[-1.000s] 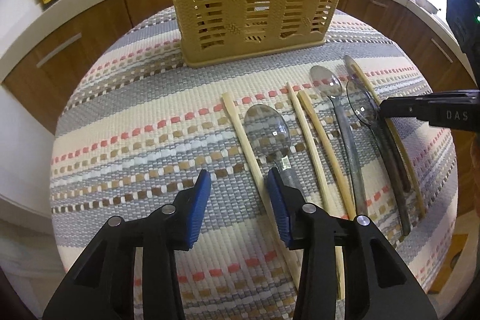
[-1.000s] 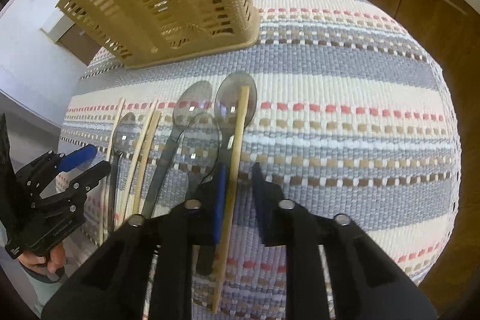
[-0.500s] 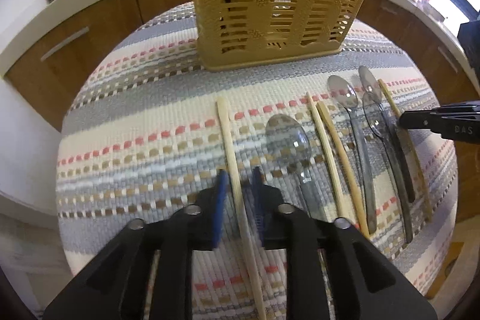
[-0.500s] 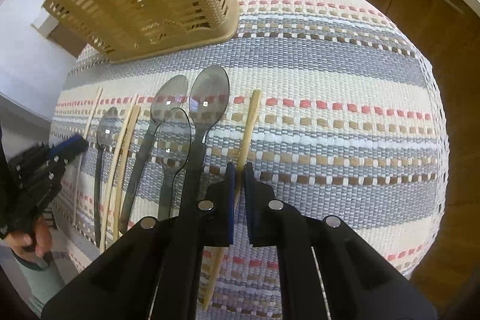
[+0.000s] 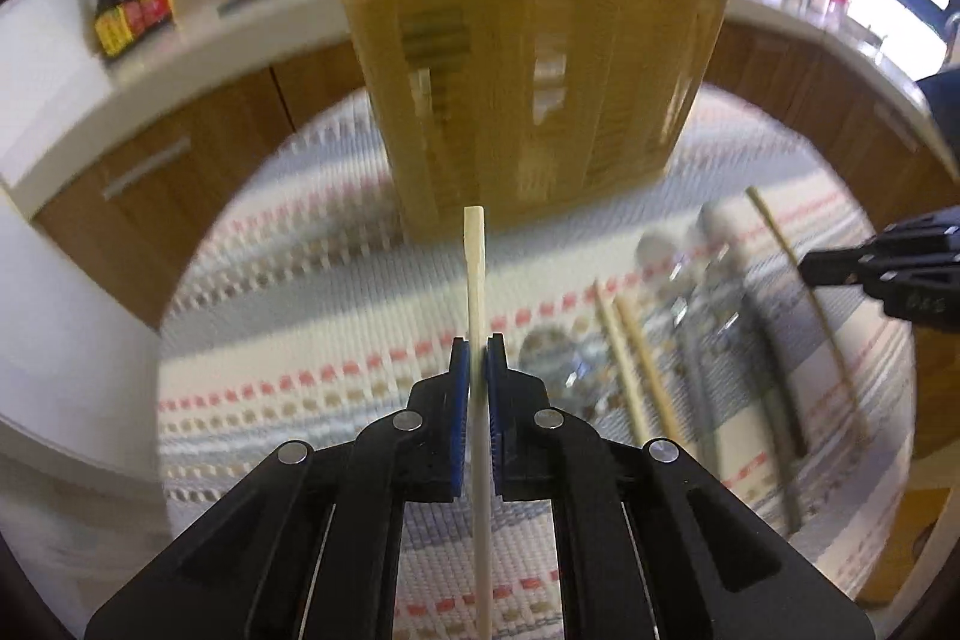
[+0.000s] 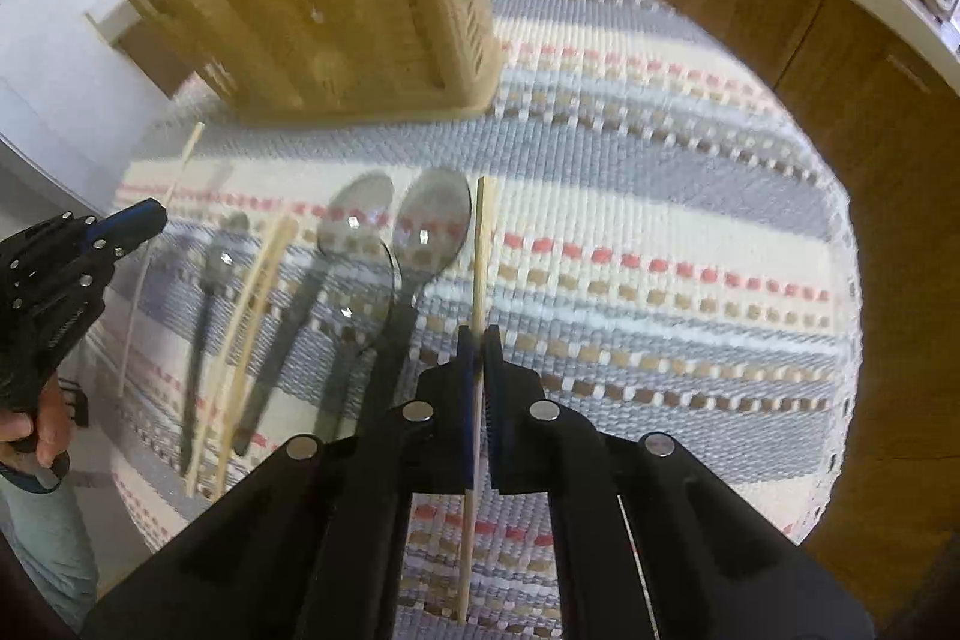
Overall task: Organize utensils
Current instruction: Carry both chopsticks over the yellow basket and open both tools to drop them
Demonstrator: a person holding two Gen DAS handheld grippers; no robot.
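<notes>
With our left gripper and right gripper each clamped on a chopstick, and the basket at twelve o'clock, we risk either thin stick pivoting and missing its opening.

Now clamped: left gripper on pale chopstick, right gripper on wooden chopstick; both lifted.
</notes>
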